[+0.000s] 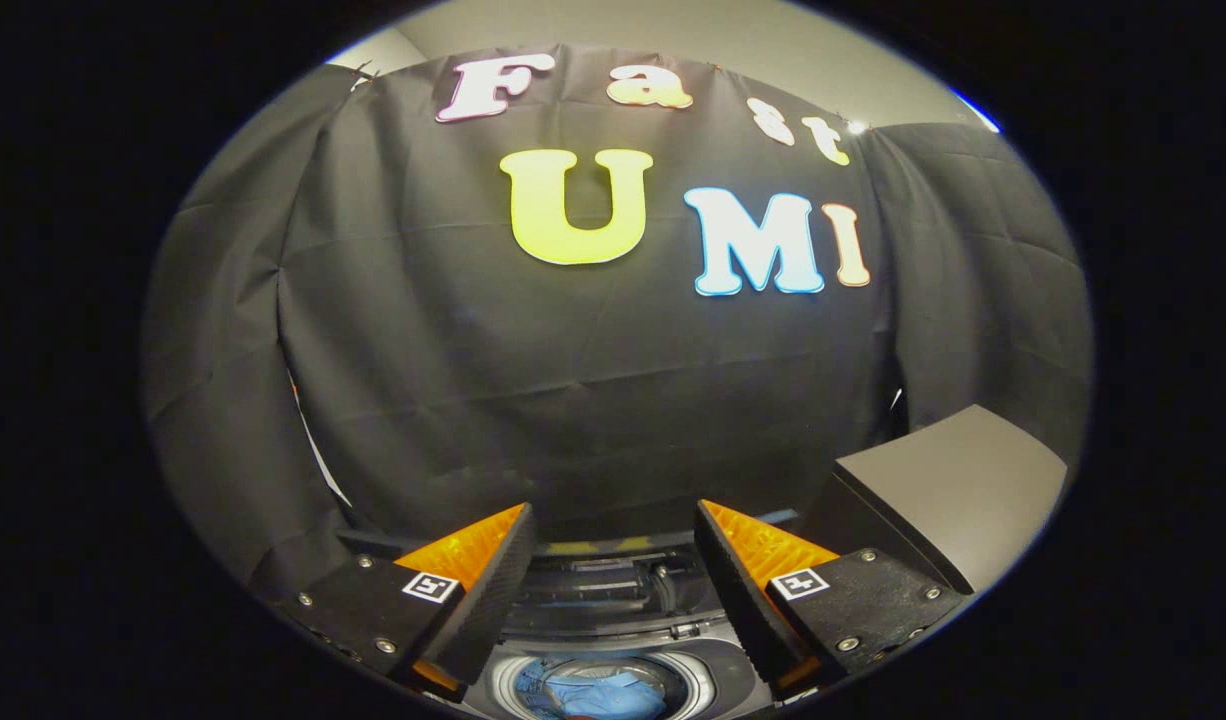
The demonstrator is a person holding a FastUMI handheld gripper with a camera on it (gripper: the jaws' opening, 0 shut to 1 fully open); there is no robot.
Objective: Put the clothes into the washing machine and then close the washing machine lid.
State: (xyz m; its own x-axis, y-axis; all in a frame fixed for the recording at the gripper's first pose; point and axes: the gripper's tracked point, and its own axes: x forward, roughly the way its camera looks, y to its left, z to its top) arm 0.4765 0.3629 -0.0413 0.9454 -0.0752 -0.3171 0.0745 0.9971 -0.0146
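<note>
Clothes (598,692) lie inside the washing machine (613,640) drum directly below the tool (613,575), whose fingers stand apart, holding nothing.

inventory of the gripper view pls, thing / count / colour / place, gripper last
washing machine: 1, dark top with a pale ring round the drum mouth, below and between the fingers, lid open
clothes: 1 bundle, blue, inside the drum; a small red patch at its near edge, cannot tell what it is
lid: 1, dark grey panel, raised beyond the right-hand finger; looks like the machine's lid, hinge hidden
booth wall: 1, black cloth, behind the machine
room wall: 1, pale beige, above the cloth
gripper: 1, fingers wide apart, holding nothing, above the drum opening
</note>
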